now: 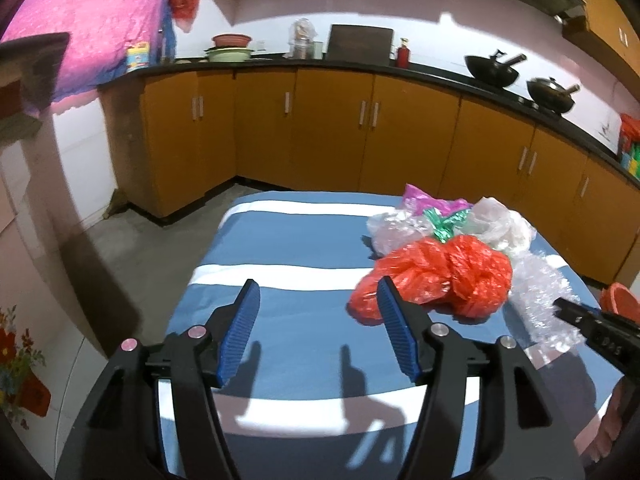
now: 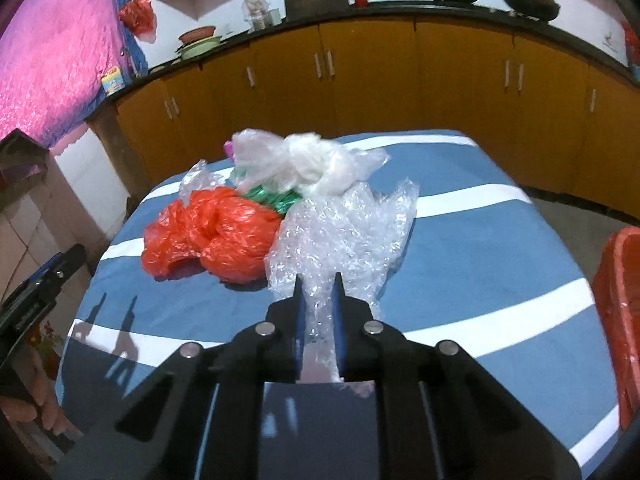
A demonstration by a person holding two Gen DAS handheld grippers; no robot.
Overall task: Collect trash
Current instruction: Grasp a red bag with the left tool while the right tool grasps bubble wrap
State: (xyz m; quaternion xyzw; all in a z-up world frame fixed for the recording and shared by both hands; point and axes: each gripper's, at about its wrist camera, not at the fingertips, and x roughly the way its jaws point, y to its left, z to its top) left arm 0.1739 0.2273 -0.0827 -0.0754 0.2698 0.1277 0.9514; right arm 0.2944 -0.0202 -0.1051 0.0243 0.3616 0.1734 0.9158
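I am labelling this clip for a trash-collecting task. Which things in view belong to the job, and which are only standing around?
Part of the job:
- clear bubble wrap, held in the right tool
- red plastic bag
- white plastic bag
- green foil scrap
- pink scrap
- red bin
- left tool, open

Just standing around:
- two woks
- stacked basins
- red bottle

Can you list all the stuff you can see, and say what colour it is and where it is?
red plastic bag: one, red, crumpled on the table, left of the bubble wrap
bubble wrap: one, clear, on the table
white bags: a bunch, whitish, behind the red bag
green wrapper: one, shiny green, in the pile
purple bag: one, far side of the pile
tablecloth: one, blue with white stripes
red bin: one, right of the table
woks: two, black, on the counter
cabinets: orange-brown, under the counter
left claw: open, empty
right claw: shut on the bubble wrap
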